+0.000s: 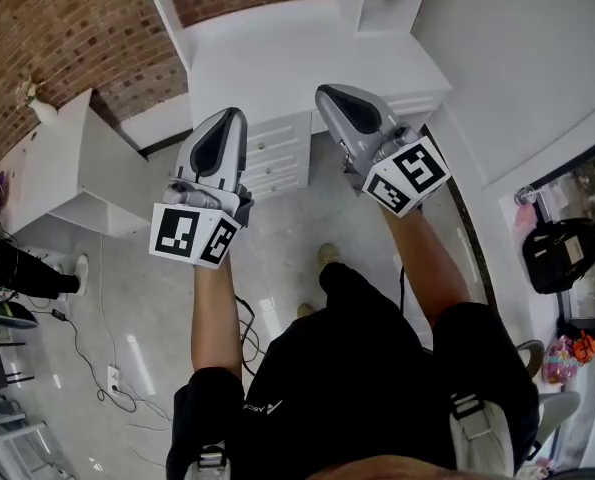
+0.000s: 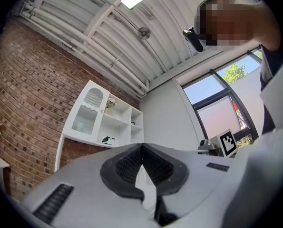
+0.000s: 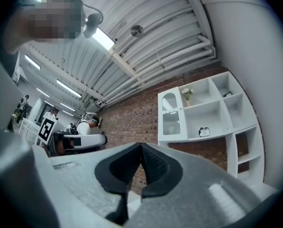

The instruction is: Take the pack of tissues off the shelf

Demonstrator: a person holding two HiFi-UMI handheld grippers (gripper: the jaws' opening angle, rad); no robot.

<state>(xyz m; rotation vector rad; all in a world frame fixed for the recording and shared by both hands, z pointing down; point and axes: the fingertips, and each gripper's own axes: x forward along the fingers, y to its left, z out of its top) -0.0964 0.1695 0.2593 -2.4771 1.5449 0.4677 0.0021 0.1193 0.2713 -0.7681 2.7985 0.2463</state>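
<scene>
The pack of tissues (image 3: pixel 204 132) is a small dark-and-white packet on the lower middle board of a white wall shelf (image 3: pixel 217 110) fixed to a brick wall. It also shows far off in the left gripper view, as the same pack of tissues (image 2: pixel 108 140) on the shelf (image 2: pixel 101 120). My left gripper (image 2: pixel 142 147) and right gripper (image 3: pixel 141 146) are both shut and empty, tilted upward, well short of the shelf. In the head view the left gripper (image 1: pixel 235 116) and right gripper (image 1: pixel 329 92) are held side by side before a white cabinet; the pack is hidden there.
A small plant (image 3: pixel 187 94) stands in the shelf's upper compartment. Below is a white cabinet with drawers (image 1: pixel 277 158), and a white desk (image 1: pixel 67 168) stands at left. Cables (image 1: pixel 97 363) trail on the floor. A black bag (image 1: pixel 562 253) hangs at right. People (image 3: pixel 90 123) stand far off.
</scene>
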